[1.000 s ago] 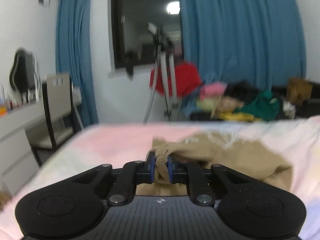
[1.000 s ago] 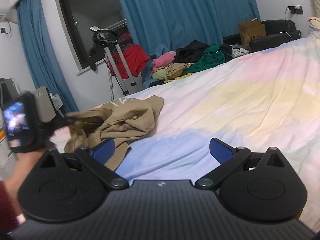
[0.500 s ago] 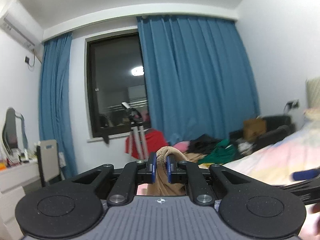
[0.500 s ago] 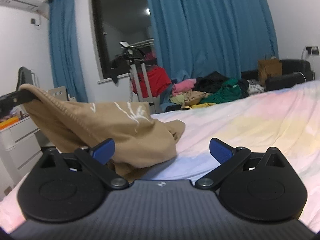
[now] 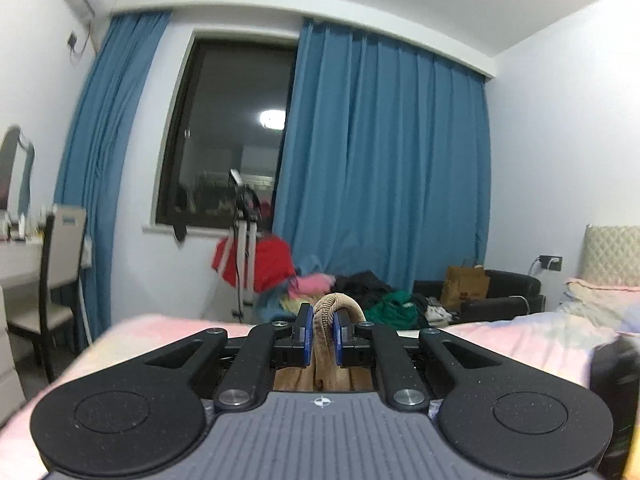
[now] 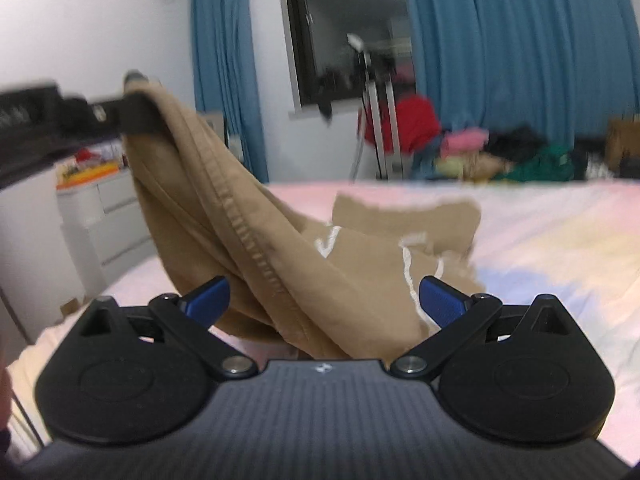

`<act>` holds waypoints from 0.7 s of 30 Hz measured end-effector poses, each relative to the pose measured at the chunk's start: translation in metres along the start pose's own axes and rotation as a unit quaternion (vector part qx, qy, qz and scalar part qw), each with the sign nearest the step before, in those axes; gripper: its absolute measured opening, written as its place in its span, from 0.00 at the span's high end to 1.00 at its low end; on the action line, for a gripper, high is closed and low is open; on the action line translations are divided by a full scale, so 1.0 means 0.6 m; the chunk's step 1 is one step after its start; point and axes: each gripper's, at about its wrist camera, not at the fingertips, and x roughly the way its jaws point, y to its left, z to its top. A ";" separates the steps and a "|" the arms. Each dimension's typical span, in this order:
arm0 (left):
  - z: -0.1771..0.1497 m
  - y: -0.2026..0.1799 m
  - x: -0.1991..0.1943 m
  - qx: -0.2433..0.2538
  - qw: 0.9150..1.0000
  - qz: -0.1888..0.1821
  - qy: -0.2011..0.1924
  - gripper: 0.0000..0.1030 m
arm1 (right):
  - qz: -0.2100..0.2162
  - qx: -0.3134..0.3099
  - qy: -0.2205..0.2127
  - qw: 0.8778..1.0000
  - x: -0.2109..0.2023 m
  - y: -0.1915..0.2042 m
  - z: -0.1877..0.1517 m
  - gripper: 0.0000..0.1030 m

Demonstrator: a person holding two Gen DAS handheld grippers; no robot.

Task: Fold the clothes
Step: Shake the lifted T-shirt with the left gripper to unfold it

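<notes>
A tan garment [image 6: 280, 248] with white lettering hangs from my left gripper [image 6: 136, 114], which holds its ribbed edge up at the upper left of the right wrist view. Its lower part still lies on the pastel bedsheet [image 6: 540, 232]. In the left wrist view my left gripper [image 5: 319, 334] is shut on that ribbed edge of the tan garment [image 5: 340, 308], and the cloth drops out of sight below the fingers. My right gripper [image 6: 324, 300] is open, with the hanging cloth running between and past its blue pads [image 6: 440, 300]; the jaws stand wide apart.
Blue curtains [image 5: 384, 168] and a dark window [image 5: 228, 140] stand behind the bed. A heap of coloured clothes [image 6: 500, 156], a red item on a stand [image 5: 256, 260] and a black sofa [image 5: 500, 292] lie beyond the far edge. White drawers [image 6: 100, 224] and a chair [image 5: 56, 280] stand at left.
My left gripper has lifted the tan garment's edge higher off the bed. My right gripper has moved in close under the hanging cloth, still open.
</notes>
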 end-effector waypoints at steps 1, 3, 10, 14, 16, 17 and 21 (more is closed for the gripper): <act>-0.004 0.005 0.006 -0.002 1.000 0.000 0.000 0.89 | -0.004 0.003 0.012 1.000 0.015 0.002 -0.004 0.00; -0.013 0.011 0.015 -0.004 1.000 0.003 0.001 0.89 | -0.026 -0.002 0.034 0.999 0.042 0.001 -0.011 0.00; -0.046 0.066 0.086 -0.046 0.993 0.039 0.104 0.87 | -0.104 0.029 0.070 0.992 0.063 -0.043 -0.010 0.00; -0.072 0.104 0.116 -0.080 0.982 0.045 0.167 0.88 | -0.107 0.058 0.065 0.990 0.019 -0.077 0.003 0.00; -0.078 0.118 0.123 -0.092 0.980 0.042 0.173 0.88 | -0.109 0.064 0.056 0.990 -0.007 -0.089 0.010 0.00; -0.078 0.124 0.126 -0.097 0.979 0.039 0.174 0.88 | -0.113 0.066 0.049 0.990 -0.020 -0.095 0.014 0.00; -0.073 0.110 0.145 -0.080 0.984 0.013 0.158 0.88 | -0.118 0.085 0.029 0.989 -0.048 -0.128 0.037 0.00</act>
